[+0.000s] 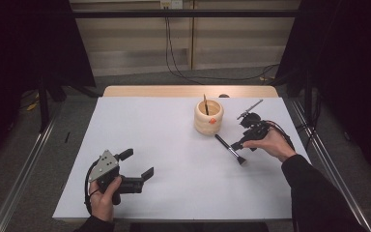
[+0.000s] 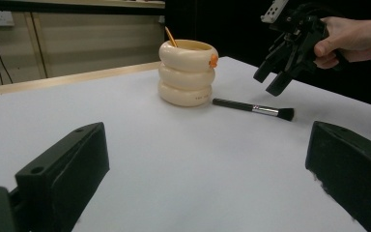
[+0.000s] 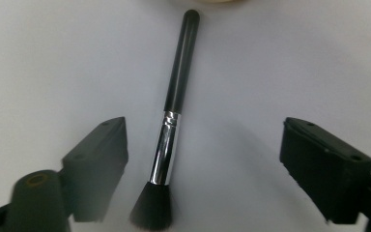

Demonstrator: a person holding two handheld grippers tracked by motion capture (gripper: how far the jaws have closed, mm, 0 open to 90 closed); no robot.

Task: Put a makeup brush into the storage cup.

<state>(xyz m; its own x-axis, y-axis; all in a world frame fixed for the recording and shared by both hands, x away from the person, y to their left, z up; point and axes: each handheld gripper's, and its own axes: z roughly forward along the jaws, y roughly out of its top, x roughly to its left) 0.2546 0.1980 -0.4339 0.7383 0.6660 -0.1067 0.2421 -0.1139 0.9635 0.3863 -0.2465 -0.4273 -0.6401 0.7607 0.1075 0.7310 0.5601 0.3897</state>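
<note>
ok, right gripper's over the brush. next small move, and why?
Probably lower the right gripper straight down so its open jaws straddle the makeup brush, then close. The brush lies flat on the white table between the jaws, nearer one of them, untouched, beside the cream holder. A slight sideways shift to centre it first may help.

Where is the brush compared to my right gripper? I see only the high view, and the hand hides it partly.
Observer: The brush lies flat on the table, between the open jaws of the right gripper, touching neither.
Operator: Which end is nearer to the cup?
Observer: The handle tip; the left gripper view shows it close beside the cup, whether touching I cannot tell.
Operator: Is the gripper already down at the table?
Observer: No, the left gripper view shows it above the brush.
</note>
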